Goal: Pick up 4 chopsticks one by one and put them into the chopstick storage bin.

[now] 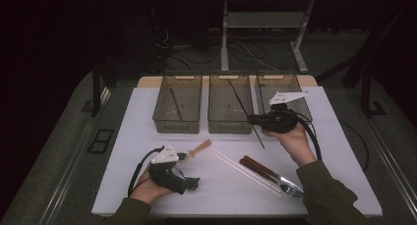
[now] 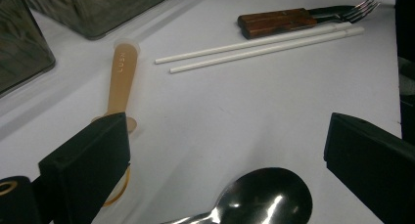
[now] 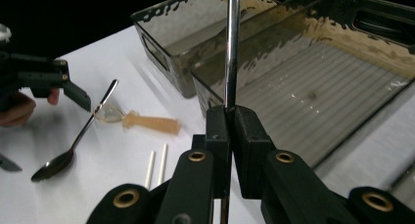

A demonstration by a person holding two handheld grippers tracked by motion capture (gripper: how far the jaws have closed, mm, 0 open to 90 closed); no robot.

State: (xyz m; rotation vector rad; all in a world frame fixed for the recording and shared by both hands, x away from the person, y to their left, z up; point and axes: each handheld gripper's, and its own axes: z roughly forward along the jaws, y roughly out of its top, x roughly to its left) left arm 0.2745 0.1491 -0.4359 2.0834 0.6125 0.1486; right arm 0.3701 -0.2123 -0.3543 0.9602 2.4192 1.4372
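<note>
My right claw pinches a metal chopstick upright before two smoky bins. Far left, my other gripper hovers by a spoon, beside an amber-handled utensil and two white sticks.

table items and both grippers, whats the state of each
right gripper: shut on metal rod
left gripper: open, over spoon
left bin: holds one thin rod
middle bin: holds one thin rod
white sticks: lying paired
forks: lying flat
</note>
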